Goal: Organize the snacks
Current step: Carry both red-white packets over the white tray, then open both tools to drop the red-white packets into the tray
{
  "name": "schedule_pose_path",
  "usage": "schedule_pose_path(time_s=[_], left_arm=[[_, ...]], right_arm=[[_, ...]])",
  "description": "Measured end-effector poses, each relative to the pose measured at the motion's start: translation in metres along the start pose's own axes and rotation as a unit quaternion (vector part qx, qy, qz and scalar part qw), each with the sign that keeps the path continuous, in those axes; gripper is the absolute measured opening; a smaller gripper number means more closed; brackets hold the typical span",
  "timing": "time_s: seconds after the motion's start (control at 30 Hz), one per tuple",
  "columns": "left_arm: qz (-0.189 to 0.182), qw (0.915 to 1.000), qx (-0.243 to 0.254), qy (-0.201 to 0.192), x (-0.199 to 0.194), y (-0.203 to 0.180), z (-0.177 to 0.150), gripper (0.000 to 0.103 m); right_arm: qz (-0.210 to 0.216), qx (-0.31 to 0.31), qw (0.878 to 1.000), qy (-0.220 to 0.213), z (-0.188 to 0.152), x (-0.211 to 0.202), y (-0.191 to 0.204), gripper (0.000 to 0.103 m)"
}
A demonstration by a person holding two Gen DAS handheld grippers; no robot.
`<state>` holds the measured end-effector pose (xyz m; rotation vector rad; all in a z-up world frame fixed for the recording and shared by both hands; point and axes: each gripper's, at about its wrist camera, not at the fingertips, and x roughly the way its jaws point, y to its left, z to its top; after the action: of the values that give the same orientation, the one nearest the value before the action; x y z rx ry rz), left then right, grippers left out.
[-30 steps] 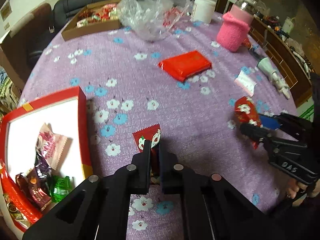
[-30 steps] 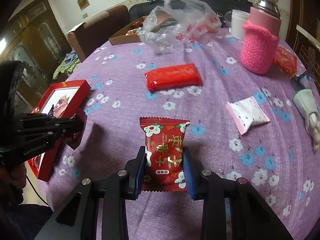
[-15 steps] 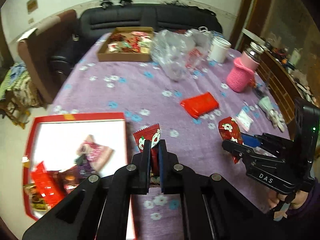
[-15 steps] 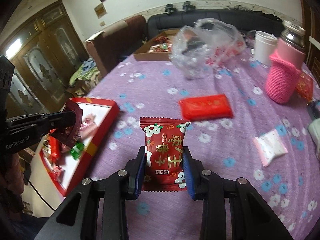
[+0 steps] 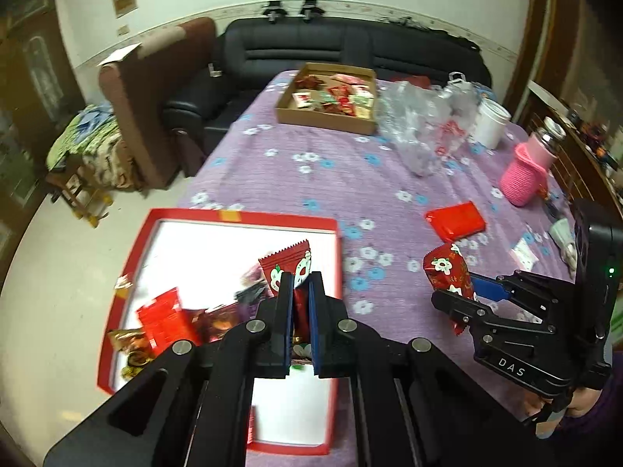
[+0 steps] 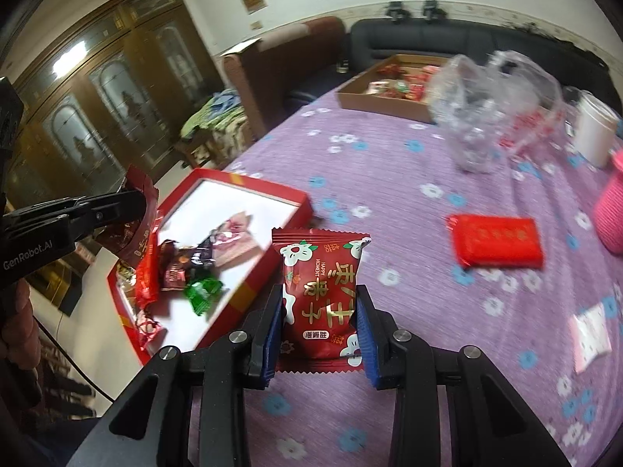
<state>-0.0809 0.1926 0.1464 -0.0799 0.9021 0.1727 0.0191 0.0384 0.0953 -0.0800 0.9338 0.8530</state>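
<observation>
My left gripper [image 5: 300, 284] is shut on a red snack packet [image 5: 286, 266] and holds it above the red box [image 5: 338, 257], which has a white inside and several wrapped sweets. My right gripper [image 6: 321, 303] is shut on a second red snack packet [image 6: 321, 280] with gold lettering, held over the purple cloth just right of the red box [image 6: 272, 190]. The right gripper [image 5: 451, 295] with its packet [image 5: 447, 268] shows in the left wrist view. The left gripper [image 6: 136, 202] with its packet [image 6: 142, 183] shows in the right wrist view.
On the purple flowered tablecloth [image 5: 311, 179] lie a flat red packet [image 5: 455, 220], a small white-pink sweet [image 6: 590, 330], a crumpled clear bag [image 5: 424, 132], a cardboard tray of snacks [image 5: 331, 97], a white cup [image 5: 490, 122] and a pink-sleeved flask [image 5: 527, 171]. A sofa stands behind.
Both grippers have risen and moved left with their packets. The left gripper's packet is now over the red box instead of over the cloth beside it.
</observation>
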Motion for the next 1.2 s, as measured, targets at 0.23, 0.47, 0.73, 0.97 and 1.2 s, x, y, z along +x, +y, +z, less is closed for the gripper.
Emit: schedule_pose_path(time_s=[0.23, 0.47, 0.73, 0.97, 1.2], left_arm=[[0.036, 0.9988, -0.033, 0.007, -0.003, 0.027, -0.008, 0.005], [0.064, 0.9960, -0.061, 0.016, -0.001, 0.055, -0.016, 0.005], [0.068, 0.9930, -0.092, 0.030, 0.015, 0.079, -0.021, 0.005], [0.067, 0.9873, -0.128, 0.066, 0.044, 0.101, -0.035, 0.006], [0.077, 0.9851, -0.136, 0.072, 0.051, 0.106, -0.032, 0.014]], right_arm=[[0.039, -0.054, 0.998, 0.004, 0.021, 0.016, 0.037, 0.034], [0.072, -0.103, 0.992, 0.004, 0.043, 0.037, 0.084, 0.034], [0.078, -0.144, 0.986, 0.036, 0.050, 0.072, 0.124, 0.034], [0.065, -0.151, 0.984, 0.068, 0.048, 0.097, 0.131, 0.038], [0.061, -0.163, 0.983, 0.064, 0.044, 0.094, 0.138, 0.039]])
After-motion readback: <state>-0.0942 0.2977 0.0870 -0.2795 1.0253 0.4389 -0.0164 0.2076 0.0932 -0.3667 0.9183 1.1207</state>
